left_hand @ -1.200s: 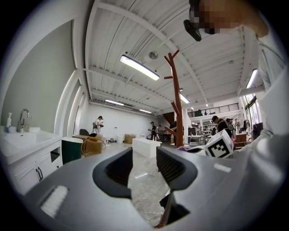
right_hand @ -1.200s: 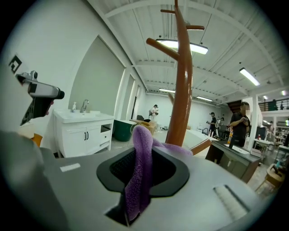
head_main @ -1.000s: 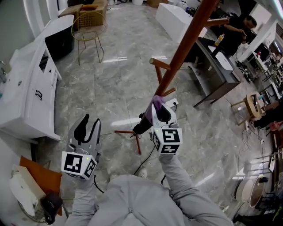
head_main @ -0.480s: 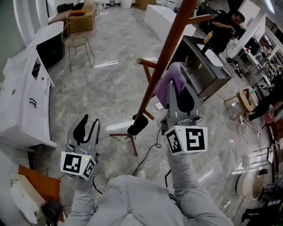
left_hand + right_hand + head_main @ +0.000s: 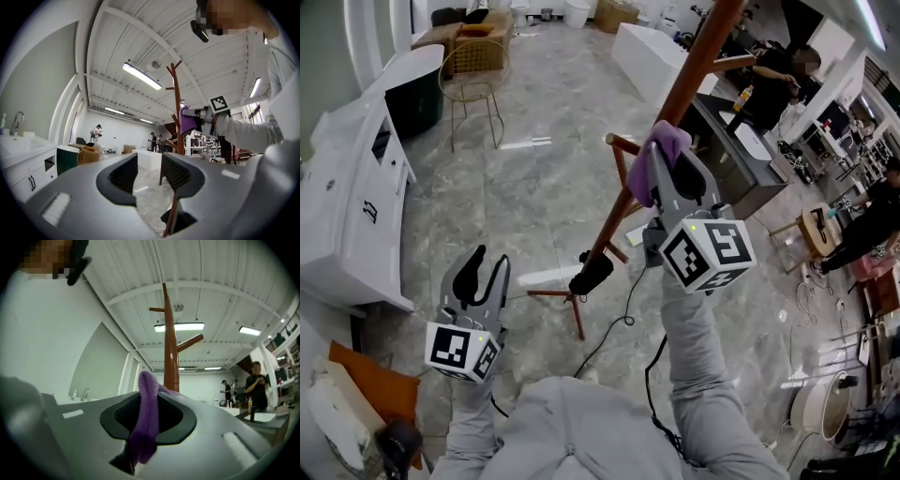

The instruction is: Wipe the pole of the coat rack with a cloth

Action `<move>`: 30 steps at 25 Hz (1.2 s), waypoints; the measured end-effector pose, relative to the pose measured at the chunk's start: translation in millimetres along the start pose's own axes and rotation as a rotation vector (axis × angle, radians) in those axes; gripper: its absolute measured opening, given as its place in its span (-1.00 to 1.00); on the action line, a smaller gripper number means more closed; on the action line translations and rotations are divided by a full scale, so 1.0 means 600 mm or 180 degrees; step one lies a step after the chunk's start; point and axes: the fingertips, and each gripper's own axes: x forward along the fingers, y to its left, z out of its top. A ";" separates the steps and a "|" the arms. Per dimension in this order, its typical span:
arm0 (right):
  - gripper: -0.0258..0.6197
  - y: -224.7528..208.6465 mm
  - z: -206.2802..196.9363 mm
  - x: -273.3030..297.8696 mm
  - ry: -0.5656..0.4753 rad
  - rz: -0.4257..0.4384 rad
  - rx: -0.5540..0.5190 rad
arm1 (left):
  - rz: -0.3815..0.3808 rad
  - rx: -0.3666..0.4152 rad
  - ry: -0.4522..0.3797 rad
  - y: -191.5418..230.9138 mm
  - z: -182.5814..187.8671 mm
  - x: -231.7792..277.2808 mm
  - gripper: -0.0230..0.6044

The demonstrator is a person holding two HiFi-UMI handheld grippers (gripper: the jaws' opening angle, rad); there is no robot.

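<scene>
The brown wooden coat rack pole (image 5: pixel 675 103) rises slanted from its legs on the floor toward the top right of the head view. My right gripper (image 5: pixel 667 167) is shut on a purple cloth (image 5: pixel 661 150), which presses against the pole near a side peg. In the right gripper view the cloth (image 5: pixel 146 420) hangs between the jaws with the pole (image 5: pixel 170 348) straight ahead. My left gripper (image 5: pixel 478 274) hangs open and empty at lower left, apart from the rack. From the left gripper view the pole (image 5: pixel 178 110) and the cloth (image 5: pixel 187 123) show in the distance.
A white cabinet (image 5: pixel 347 206) runs along the left, with a wire chair (image 5: pixel 473 70) behind it. A dark desk (image 5: pixel 741 164) and people stand at the right. A black cable (image 5: pixel 623 319) trails across the marble floor near the rack's legs (image 5: pixel 572 300).
My right gripper has climbed up the pole with the cloth, from near the base to beside the side peg. The left gripper has stayed where it was.
</scene>
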 end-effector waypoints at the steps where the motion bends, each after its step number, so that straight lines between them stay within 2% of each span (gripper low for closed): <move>1: -0.71 0.001 -0.006 0.002 0.0029 0.0053 0.0099 | 0.0017 -0.0007 -0.0006 0.002 -0.001 -0.003 -0.38; 5: -0.71 0.018 -0.011 0.011 0.0090 0.0218 0.0234 | 0.0066 -0.0021 -0.0013 0.006 -0.004 -0.012 -0.38; 17: -0.71 0.134 0.026 0.029 0.0047 0.0792 0.0178 | 0.0144 -0.0017 -0.0041 0.010 0.004 -0.033 -0.38; 24: -0.71 0.204 0.045 0.014 -0.0002 0.1054 0.0200 | 0.0184 -0.0015 -0.0029 0.015 0.005 -0.055 -0.38; 30: -0.71 0.236 0.038 -0.030 -0.0037 0.1220 0.0384 | 0.0136 -0.0025 0.0022 0.009 -0.008 -0.059 -0.38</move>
